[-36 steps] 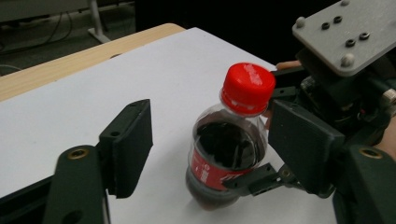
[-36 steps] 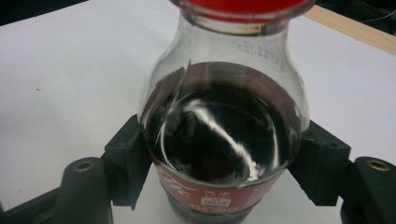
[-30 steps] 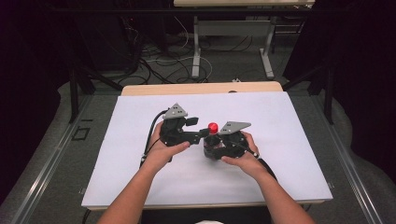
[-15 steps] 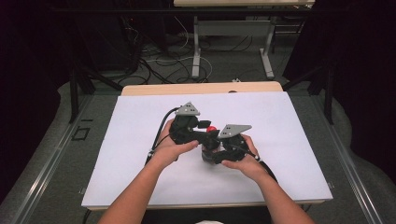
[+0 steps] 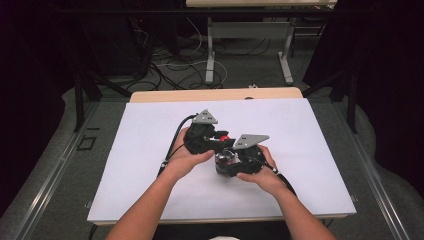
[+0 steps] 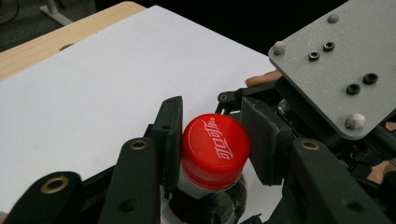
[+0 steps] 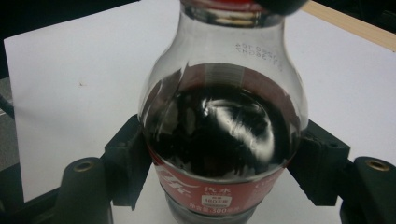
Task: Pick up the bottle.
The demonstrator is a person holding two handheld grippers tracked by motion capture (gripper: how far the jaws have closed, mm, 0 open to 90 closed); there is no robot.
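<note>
1. The cola bottle [image 7: 223, 140] stands near the middle of the white sheet [image 5: 150, 150] on the table, dark drink filling it up to the shoulder, its red screw cap [image 6: 215, 151] on top.
2. The right gripper [image 5: 235, 162] is clenched on the bottle's body, one black pad pressing each side of the red label, holding it upright.
3. The left gripper [image 5: 212, 142] has just been closing. In the left gripper view its two pads now press the cap from either side, so it grasps the cap.
4. A second ago, in the high view, the cap showed as a red dot in open space between the two grippers, with the left one standing off to its side. Now the left gripper has come in over the bottle's top and the red is nearly covered.
5. The right gripper and the bottle sit where they were then.
6. I'd judge this as the start of unscrewing: bottle braced, cap gripped, the twist not yet begun. The cap looks fully seated on the neck.
7. Beyond the sheet lies the table's wooden edge [image 5: 215, 95], then cables [image 5: 175, 60] on the floor.
</note>
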